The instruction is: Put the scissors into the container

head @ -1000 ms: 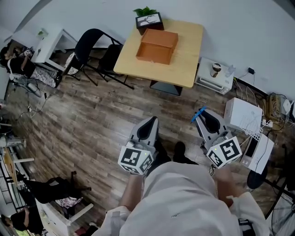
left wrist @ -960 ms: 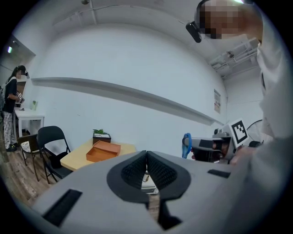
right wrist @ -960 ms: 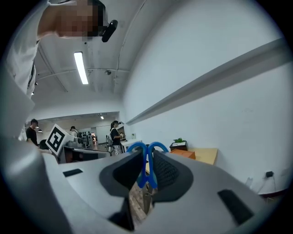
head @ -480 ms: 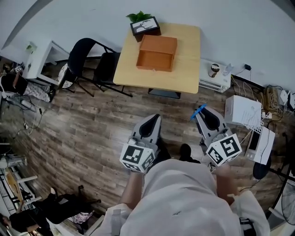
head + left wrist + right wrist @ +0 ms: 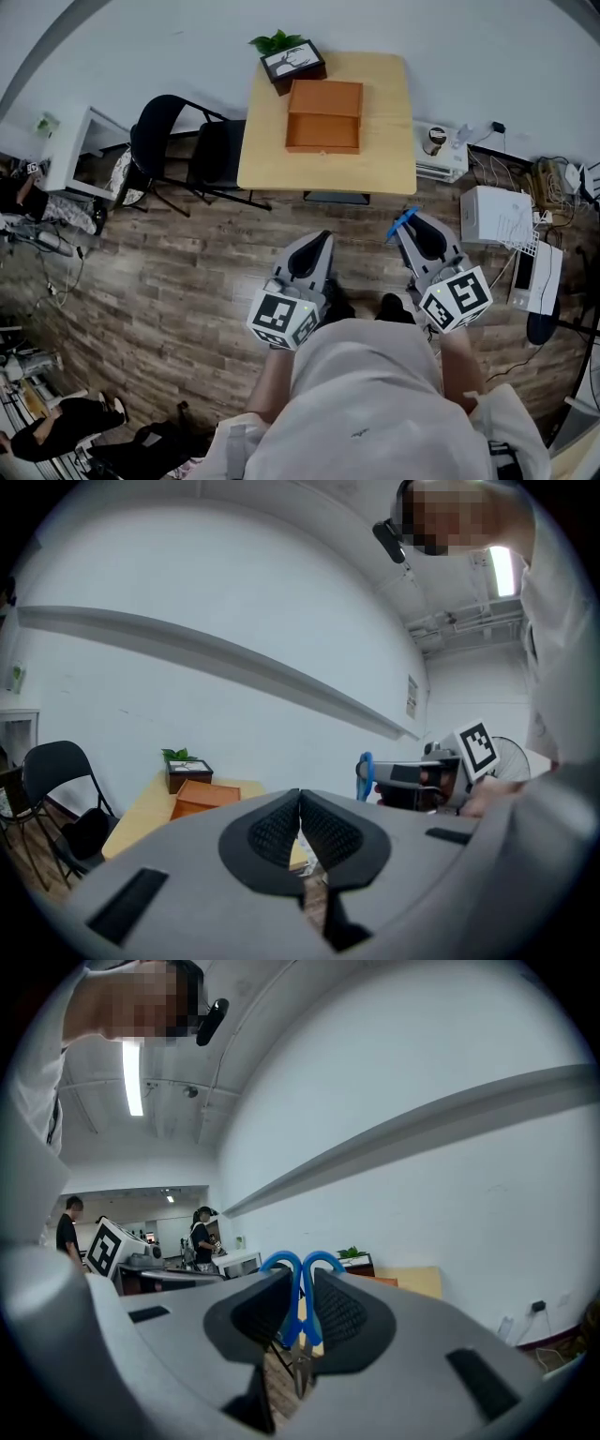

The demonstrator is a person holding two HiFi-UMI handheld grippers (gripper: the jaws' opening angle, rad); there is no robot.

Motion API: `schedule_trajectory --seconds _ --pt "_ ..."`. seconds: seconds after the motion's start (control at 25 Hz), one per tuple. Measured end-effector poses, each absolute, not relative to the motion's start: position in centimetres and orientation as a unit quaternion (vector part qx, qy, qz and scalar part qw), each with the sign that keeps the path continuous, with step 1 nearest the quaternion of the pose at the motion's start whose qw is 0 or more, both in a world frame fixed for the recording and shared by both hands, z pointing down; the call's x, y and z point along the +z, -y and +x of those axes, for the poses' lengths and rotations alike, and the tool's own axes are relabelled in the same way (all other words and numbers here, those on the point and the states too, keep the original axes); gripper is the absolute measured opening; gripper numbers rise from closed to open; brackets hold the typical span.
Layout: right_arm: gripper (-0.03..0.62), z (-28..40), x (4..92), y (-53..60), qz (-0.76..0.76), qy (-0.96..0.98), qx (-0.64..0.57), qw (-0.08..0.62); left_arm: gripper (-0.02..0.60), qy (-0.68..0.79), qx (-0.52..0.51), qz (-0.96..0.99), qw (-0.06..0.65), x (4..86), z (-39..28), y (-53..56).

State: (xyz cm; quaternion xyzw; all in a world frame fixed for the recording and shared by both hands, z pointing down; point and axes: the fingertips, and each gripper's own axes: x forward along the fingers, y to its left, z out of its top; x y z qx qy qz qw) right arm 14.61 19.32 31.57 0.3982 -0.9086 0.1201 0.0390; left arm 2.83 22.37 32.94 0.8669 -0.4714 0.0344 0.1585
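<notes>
1. Left claw (image 5: 319, 240): jaws pressed together on nothing. It was held low over the wood floor, near the person.
2. Container (image 5: 323, 117): an orange open box on the far tabletop (image 5: 386, 150), just on the near side of a potted plant (image 5: 289, 58). It stood well apart from both claws.
3. Right claw (image 5: 407, 225): clamped on the scissors (image 5: 298, 1297), the blue handle loops poking past the pads and the blades lying back toward the claw body.
4. Judged step: carrying the scissors to the tabletop.
   - The clamp should hold firm and level while walking.
   - The right claw should come in above the box's open half and lower inside its walls before releasing.
   - The left claw should stay aside, clear of the box.
5. Count: two claws, one pair of scissors, one container, one potted plant, one tabletop.
</notes>
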Motion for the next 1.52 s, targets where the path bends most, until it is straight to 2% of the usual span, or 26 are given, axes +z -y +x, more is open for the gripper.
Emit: schedule_trajectory --seconds 0.36,0.76,1.52 --pt "0.075 10.0 31.9 -19.1 0.417 0.901 0.108 0.049 0.008 0.447 0.032 0.878 0.169 33.9 -1.4 -22.0" --pt "0.075 8.4 33.0 -16.4 0.42 0.898 0.119 0.059 0.008 0.436 0.043 0.878 0.19 35.7 -2.8 -19.3" --pt "0.076 5.0 33.2 -1.0 0.398 0.908 0.121 0.058 0.008 0.447 0.065 0.873 0.185 35.0 -5.4 -7.3"
